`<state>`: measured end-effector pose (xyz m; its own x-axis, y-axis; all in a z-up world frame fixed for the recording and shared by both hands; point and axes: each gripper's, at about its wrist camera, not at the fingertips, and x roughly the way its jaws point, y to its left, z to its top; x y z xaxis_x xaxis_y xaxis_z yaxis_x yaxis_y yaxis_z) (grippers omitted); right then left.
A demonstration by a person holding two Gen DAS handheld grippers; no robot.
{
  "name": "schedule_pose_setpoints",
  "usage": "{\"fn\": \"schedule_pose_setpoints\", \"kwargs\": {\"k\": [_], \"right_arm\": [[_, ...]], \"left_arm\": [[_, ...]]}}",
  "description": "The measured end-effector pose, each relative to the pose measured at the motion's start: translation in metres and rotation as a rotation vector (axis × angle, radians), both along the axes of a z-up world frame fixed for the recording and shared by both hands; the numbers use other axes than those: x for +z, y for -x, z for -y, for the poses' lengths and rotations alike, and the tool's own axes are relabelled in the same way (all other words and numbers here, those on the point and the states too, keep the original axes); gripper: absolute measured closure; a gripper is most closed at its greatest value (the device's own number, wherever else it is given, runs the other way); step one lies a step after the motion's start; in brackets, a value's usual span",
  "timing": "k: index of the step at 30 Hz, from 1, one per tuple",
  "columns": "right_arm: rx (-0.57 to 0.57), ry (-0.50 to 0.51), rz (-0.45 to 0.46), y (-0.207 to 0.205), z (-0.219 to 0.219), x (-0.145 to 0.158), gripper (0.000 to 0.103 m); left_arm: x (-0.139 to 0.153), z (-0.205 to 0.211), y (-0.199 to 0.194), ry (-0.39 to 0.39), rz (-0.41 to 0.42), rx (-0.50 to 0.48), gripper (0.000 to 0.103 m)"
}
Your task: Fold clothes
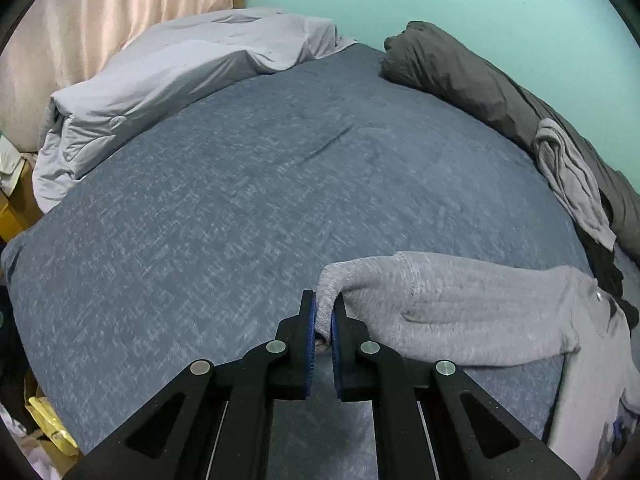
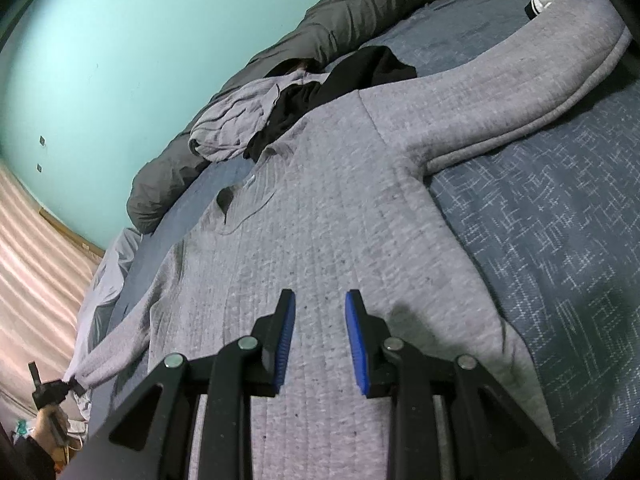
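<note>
Sweatshirt (image 2: pixel 344 200) fabric, grey and flecked, lies spread flat on the blue bed cover (image 1: pixel 224 200), its body running up the middle of the right wrist view and one sleeve stretched away toward the upper right. The other sleeve (image 1: pixel 440 312) reaches across the cover to the left gripper (image 1: pixel 324 316), whose jaws are clamped on the cuff; the blue pads (image 1: pixel 310 320) press the grey knit from both sides, with the cuff end bunched between them. In the right wrist view that same gripper shows small at the lower left edge, holding the sleeve tip off the side of the garment.

The right gripper (image 2: pixel 320 336) hangs over the lower body of the sweatshirt with its jaws apart, cloth showing in the gap between the pads but none pinched; whether the tips touch the fabric cannot be told.

Beyond the sweatshirt's collar lie a crumpled grey garment (image 2: pixel 236 128) and a black garment (image 2: pixel 320 92), just beside each other. A dark grey duvet (image 1: pixel 460 76) runs along the green wall (image 1: pixel 440 0), and a pale quilt (image 1: pixel 168 92) is heaped at the far left.
</note>
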<state>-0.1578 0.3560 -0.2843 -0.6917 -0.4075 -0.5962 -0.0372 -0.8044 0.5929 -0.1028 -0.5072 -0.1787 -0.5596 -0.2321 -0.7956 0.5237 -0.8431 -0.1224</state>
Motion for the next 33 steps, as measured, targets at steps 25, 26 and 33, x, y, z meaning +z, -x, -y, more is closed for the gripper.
{"fn": "schedule_pose_setpoints", "kwargs": {"k": [25, 26, 33], "right_arm": [[0.062, -0.084, 0.003, 0.004, 0.019, -0.008, 0.078], [0.063, -0.082, 0.003, 0.004, 0.019, -0.008, 0.078], [0.061, -0.054, -0.016, 0.001, 0.014, 0.001, 0.078]], "left_arm": [[-0.043, 0.074, 0.028, -0.053, 0.051, 0.173, 0.082], [-0.043, 0.070, 0.025, -0.055, 0.049, 0.163, 0.082], [-0.046, 0.003, 0.023, -0.079, 0.043, 0.012, 0.067]]}}
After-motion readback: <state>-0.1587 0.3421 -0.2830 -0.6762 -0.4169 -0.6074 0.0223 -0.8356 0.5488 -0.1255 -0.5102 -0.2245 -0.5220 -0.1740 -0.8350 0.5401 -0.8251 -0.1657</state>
